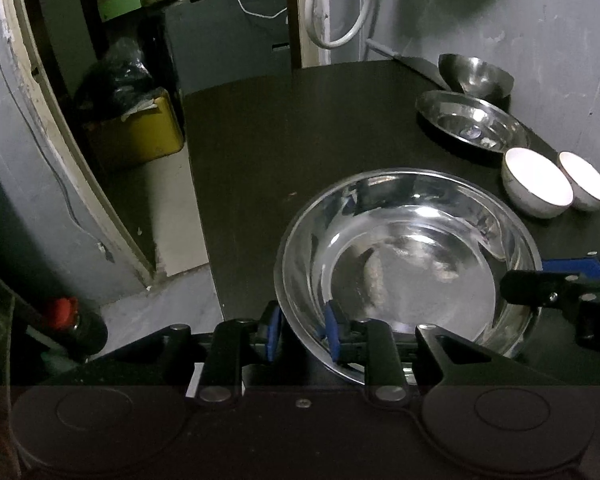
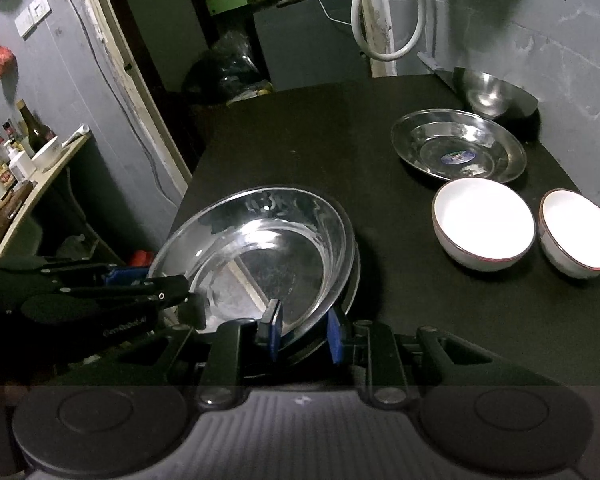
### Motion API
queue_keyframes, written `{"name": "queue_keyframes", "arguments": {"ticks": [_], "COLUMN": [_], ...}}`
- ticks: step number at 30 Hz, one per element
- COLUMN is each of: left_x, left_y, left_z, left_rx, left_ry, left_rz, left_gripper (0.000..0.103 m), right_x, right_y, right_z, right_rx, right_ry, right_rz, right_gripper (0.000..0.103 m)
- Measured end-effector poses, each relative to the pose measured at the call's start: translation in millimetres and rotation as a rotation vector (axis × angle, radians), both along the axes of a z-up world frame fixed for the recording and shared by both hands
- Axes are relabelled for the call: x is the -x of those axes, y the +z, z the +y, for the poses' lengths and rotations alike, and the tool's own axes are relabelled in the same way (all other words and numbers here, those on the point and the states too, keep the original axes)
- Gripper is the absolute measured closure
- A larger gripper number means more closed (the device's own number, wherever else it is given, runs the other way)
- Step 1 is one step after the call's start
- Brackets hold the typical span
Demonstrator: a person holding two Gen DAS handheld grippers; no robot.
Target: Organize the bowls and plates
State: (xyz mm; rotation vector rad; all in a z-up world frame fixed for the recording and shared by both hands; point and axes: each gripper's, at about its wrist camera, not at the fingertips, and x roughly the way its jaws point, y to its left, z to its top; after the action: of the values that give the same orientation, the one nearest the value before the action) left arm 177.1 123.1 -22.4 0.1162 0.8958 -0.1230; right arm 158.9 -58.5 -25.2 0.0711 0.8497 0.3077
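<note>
Dark table stood against a grey wall. A big steel plate sat at the table's near left edge, tilted in the right wrist view, with a second rim showing under its right side, so possibly two stacked; could not tell for sure. The left gripper straddled the plate's near-left rim, one blue pad outside and one inside, pads apart with a visible gap; grip not confirmed, could not tell. The right gripper straddled the plate's near rim the same way, blue pads either side, contact unclear.

Counted on the right side of the table: two white bowls side by side, just beside each other, upright. One smaller steel plate lay behind them, with a sticker in its middle. One steel bowl tipped on its side sat at the far corner near the wall.

Nothing stood between the big plate and the bowls. Off the table to the left were a yellow container with a black bag on it, a red cap low down, and a side counter with bottles. A white hose looped on the wall behind.
</note>
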Motion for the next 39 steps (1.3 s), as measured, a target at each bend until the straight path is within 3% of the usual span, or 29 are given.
{"name": "queue_keyframes", "arguments": {"ticks": [5, 8, 11, 13, 18, 22, 26, 28, 31, 36, 39], "left_x": [-3, -3, -1, 1, 6, 8, 10, 4, -15, -48, -75], "left_y": [-2, 0, 5, 10, 25, 37, 44, 47, 50, 53, 55], "left_z": [-1, 1, 5, 8, 14, 16, 16, 8, -9, -45, -68], "left_rx": [-0.003, -0.002, 0.006, 0.014, 0.049, 0.131, 0.245, 0.267, 0.26, 0.24, 0.23], "left_ry": [0.01, 0.018, 0.037, 0.053, 0.077, 0.084, 0.093, 0.103, 0.116, 0.061, 0.044], "left_rz": [0.005, -0.002, -0.016, -0.037, -0.102, -0.172, -0.293, -0.32, -0.327, -0.336, -0.318], "left_gripper": [0.077, 0.071, 0.046, 0.022, 0.001, 0.001, 0.001, 0.001, 0.001, 0.001, 0.001], "right_x": [-1, -1, 3, 6, 16, 31, 44, 43, 34, 1, -21], "right_y": [-4, -5, -4, -3, 1, 12, 25, 28, 30, 27, 27], "right_z": [2, 2, 0, -3, -18, -39, -57, -66, -79, -111, -129], "right_rx": [0.022, 0.038, 0.036, 0.033, 0.005, -0.032, -0.001, 0.025, 0.041, 0.009, 0.002], "right_ry": [0.007, 0.006, 0.0, -0.006, -0.022, -0.067, -0.108, -0.13, -0.151, -0.184, -0.195], "right_rz": [0.007, 0.008, -0.002, -0.013, -0.03, -0.113, -0.263, -0.302, -0.304, -0.224, -0.244], "right_gripper": [0.073, 0.07, 0.062, 0.046, 0.021, 0.0, 0.0, 0.0, 0.0, 0.0, 0.0]}}
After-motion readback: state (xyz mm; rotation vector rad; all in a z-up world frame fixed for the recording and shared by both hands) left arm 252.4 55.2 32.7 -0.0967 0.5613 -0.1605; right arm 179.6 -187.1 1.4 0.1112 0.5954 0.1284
